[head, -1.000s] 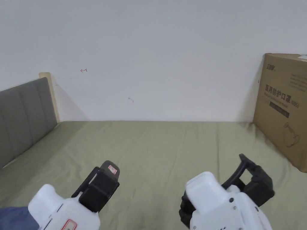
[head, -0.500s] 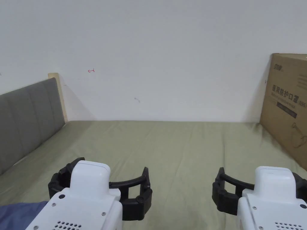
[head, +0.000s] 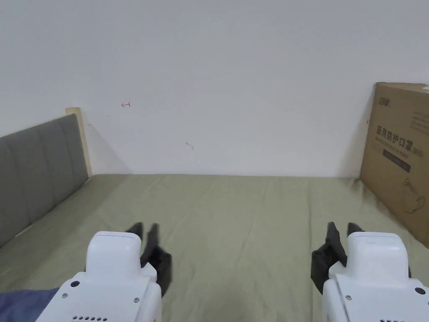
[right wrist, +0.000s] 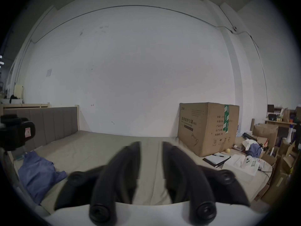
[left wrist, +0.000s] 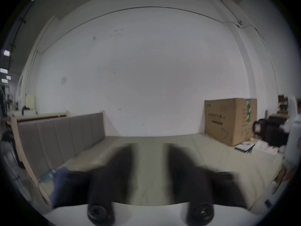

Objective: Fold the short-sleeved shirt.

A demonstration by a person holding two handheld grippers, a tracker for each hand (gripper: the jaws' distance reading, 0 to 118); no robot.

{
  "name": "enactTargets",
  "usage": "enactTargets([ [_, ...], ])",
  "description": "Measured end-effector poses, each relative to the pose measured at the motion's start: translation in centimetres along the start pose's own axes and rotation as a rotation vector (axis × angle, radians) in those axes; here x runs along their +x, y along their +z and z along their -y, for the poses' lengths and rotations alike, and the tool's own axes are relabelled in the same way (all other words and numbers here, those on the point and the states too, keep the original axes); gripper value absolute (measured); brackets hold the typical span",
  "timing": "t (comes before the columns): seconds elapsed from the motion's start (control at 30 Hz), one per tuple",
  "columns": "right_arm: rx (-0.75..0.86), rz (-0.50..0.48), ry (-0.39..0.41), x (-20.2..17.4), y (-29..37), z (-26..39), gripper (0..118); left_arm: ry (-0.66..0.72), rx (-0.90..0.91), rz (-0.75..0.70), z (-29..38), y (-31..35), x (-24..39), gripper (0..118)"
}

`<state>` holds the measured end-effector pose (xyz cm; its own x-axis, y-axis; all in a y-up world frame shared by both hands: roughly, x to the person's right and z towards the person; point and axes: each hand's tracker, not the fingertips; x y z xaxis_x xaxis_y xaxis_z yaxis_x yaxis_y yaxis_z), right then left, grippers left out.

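Note:
The blue short-sleeved shirt [right wrist: 37,169] lies crumpled on the green sheet [head: 234,209] at the bed's near left corner, by the headboard. A strip of the shirt [head: 21,304] shows at the bottom left of the head view, and the shirt [left wrist: 65,184] sits left of the jaws in the left gripper view. My left gripper [head: 145,229] hovers over the sheet just right of it, jaws a narrow gap apart, holding nothing [left wrist: 149,148]. My right gripper [head: 343,229] is level with it farther right, jaws also slightly apart and holding nothing [right wrist: 150,144].
A grey padded headboard [head: 37,167] runs along the left side. A large cardboard box [head: 398,155] stands on the bed's far right corner against the white wall. A notebook [right wrist: 215,158] and a white box [right wrist: 241,164] lie at the bed's right edge.
Both grippers' jaws, spread wide half a second ago, have drawn in to a narrow gap. A second ago both grippers were tilted sideways; they now point straight ahead.

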<state>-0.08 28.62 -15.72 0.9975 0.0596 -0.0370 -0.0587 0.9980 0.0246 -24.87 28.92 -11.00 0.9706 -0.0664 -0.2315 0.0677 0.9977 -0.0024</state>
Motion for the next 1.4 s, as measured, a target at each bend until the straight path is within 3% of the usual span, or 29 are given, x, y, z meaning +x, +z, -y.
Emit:
enactTargets([
  [0.07,0.0,-0.009,-0.001,0.0,0.1,0.2,0,-0.025,-0.005,-0.004,0.2,-0.1,0.2,0],
  [0.17,-0.009,0.034,0.053,-0.5,0.1,0.5,0,0.063,-0.05,0.078,0.1,-0.5,-0.5,0],
  [0.33,-0.017,0.013,-0.004,-0.3,0.0,0.1,0,0.055,-0.079,0.092,0.4,-1.1,-0.9,0],
  [0.5,-0.022,0.02,0.023,-0.7,-0.4,-0.3,0,0.101,-0.073,0.113,0.3,-1.4,-1.5,0],
  [0.6,-0.04,-0.036,-0.009,-1.2,-1.1,-0.8,0,0.068,-0.068,0.07,0.2,-1.2,-1.8,0],
  [0.7,-0.029,-0.067,0.008,-3.1,-1.9,-1.3,0,0.118,-0.057,0.049,-0.4,-0.4,-3.5,0],
  [1.07,-0.059,-0.572,0.004,-16.4,-1.3,-0.7,0,0.15,-0.072,-0.356,-1.0,5.7,-13.9,0],
  [1.2,-0.061,-0.646,0.027,-19.3,-0.4,-0.5,0,0.15,-0.139,-0.442,0.3,6.1,-16.4,0],
  [1.4,-0.113,-0.677,0.029,-20.5,-0.9,0.7,0,0.198,-0.284,-0.446,3.7,1.8,-20.2,0],
])
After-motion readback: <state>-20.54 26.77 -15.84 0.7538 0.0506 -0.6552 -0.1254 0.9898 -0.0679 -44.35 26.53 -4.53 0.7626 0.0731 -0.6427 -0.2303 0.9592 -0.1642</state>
